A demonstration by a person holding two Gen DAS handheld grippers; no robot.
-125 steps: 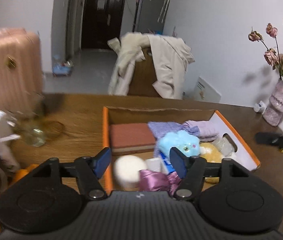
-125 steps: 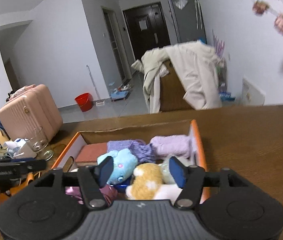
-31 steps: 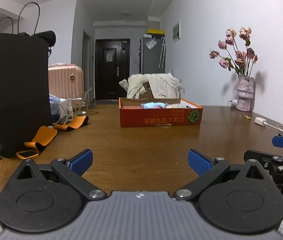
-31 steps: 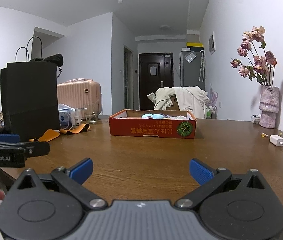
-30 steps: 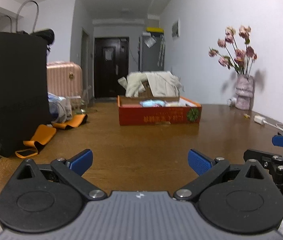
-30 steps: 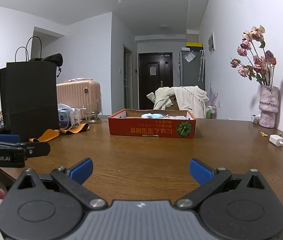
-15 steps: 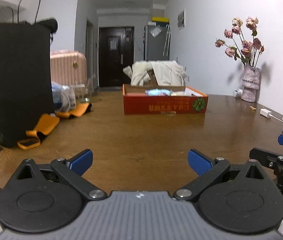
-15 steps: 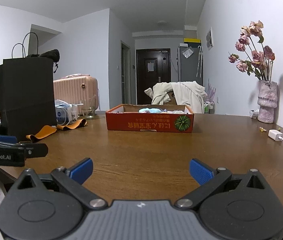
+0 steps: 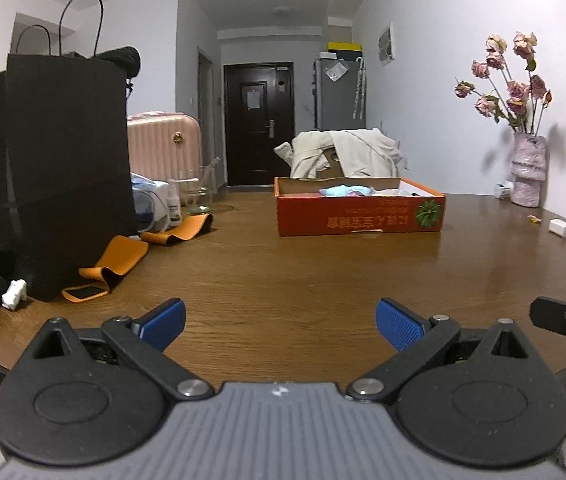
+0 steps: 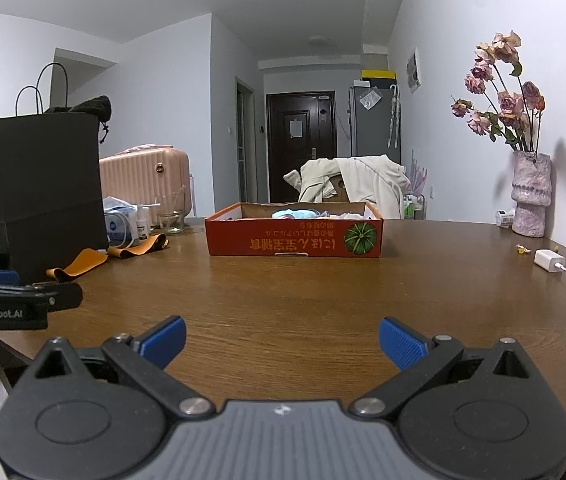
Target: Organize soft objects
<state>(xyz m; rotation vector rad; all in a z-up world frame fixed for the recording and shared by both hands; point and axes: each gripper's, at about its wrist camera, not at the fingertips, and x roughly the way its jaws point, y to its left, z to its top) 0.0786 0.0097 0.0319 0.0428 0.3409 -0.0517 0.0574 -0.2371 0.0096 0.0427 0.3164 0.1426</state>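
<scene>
An orange cardboard box [image 9: 359, 214] stands far back on the wooden table [image 9: 283, 280], also in the right wrist view [image 10: 295, 238]. Soft objects show just over its rim, with a light blue plush [image 9: 343, 191] on top [image 10: 297, 213]. My left gripper [image 9: 281, 322] is open and empty, low over the table's near edge. My right gripper [image 10: 281, 340] is open and empty too, beside it at the near edge. Both are far from the box.
A tall black paper bag [image 9: 59, 176] stands at the left with orange straps [image 9: 123, 256] at its foot. A vase of dried roses [image 10: 529, 196] stands at the back right. A white charger [image 10: 549, 260] and cable lie at the right.
Both grippers have pulled back from over the box to the near table edge and opened wide. In the last second the views only shifted slightly.
</scene>
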